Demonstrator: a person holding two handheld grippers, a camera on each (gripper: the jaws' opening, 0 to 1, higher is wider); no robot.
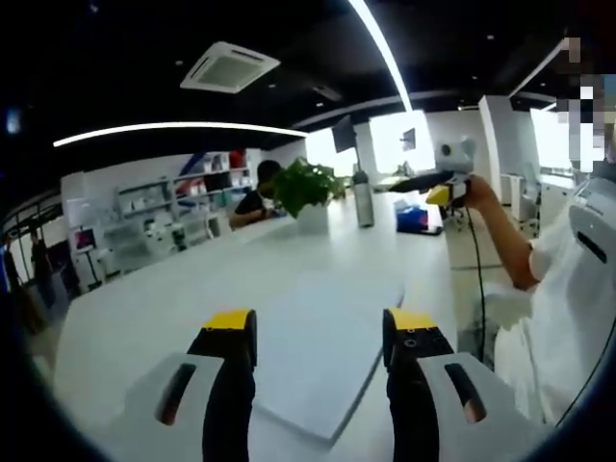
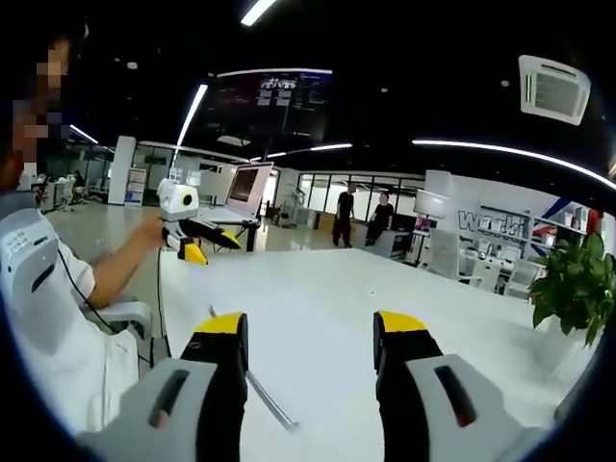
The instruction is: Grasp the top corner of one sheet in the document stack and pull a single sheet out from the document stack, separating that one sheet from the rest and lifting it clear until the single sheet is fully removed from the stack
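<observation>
The paper stack (image 1: 308,361) is lying flat on the white surface (image 1: 173,298), right ahead of the left gripper (image 1: 318,332), its near corner pointing toward 6 o'clock between the jaws. In the right gripper view the stack's edge (image 2: 260,390) is showing as a thin grey line running from approx 11 to 5 o'clock, just by the left-hand jaw of the right gripper (image 2: 308,332). Sheets look squared up w/ none raised, so my read: no sheet is separated yet.

Left gripper: jaws standing wide, holding nothing, hovering above the stack. Prob. it's being lined up on the stack as the approach before going for a corner. Right gripper: jaws also wide and empty, hanging over the surface. In each view the other gripper is showing raised off the surface, the person's hand (image 1: 478,192) wrapped round the handle – at 2 o'clock in the left gripper view, at 10 o'clock in the right gripper view. Likely held high to keep cable and jaws out of the way.

Further out: potted plant (image 1: 306,188) at 12 o'clock, a metal bottle (image 1: 363,200) beside it, standing upright; can't tell what's in it. A blue box (image 1: 414,218) near the far edge, contents too small to make out. Someone is sitting behind the plant. Shelves (image 1: 144,217) at 10 o'clock are holding mixed items, too blurred to ID.
</observation>
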